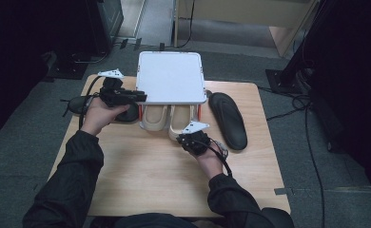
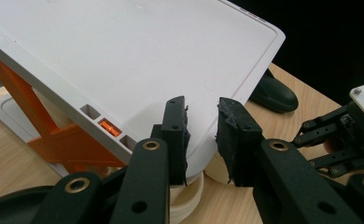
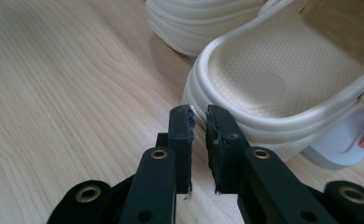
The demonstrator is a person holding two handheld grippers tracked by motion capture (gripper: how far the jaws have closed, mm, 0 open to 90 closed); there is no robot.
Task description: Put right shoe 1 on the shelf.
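Note:
A white rack (image 1: 171, 76) on orange legs stands at the table's far middle. Two cream clogs are tucked under it, heels toward me: the left clog (image 1: 155, 118) and the right clog (image 1: 181, 118). My left gripper (image 1: 141, 97) lies level at the rack's near left corner. In the left gripper view, that corner of the rack (image 2: 124, 60) fills the gap between the left gripper's (image 2: 202, 135) jaws. My right gripper (image 1: 181, 137) sits at the right clog's heel. Its jaws (image 3: 198, 116) are almost together with nothing between them, tips at the right clog's (image 3: 264, 79) heel rim.
A black sandal (image 1: 227, 118) lies to the right of the rack. Another black shoe (image 1: 76, 104) lies under my left hand at the table's left edge. Bare wooden tabletop (image 1: 141, 180) stretches toward me. Cables trail over the floor at the right.

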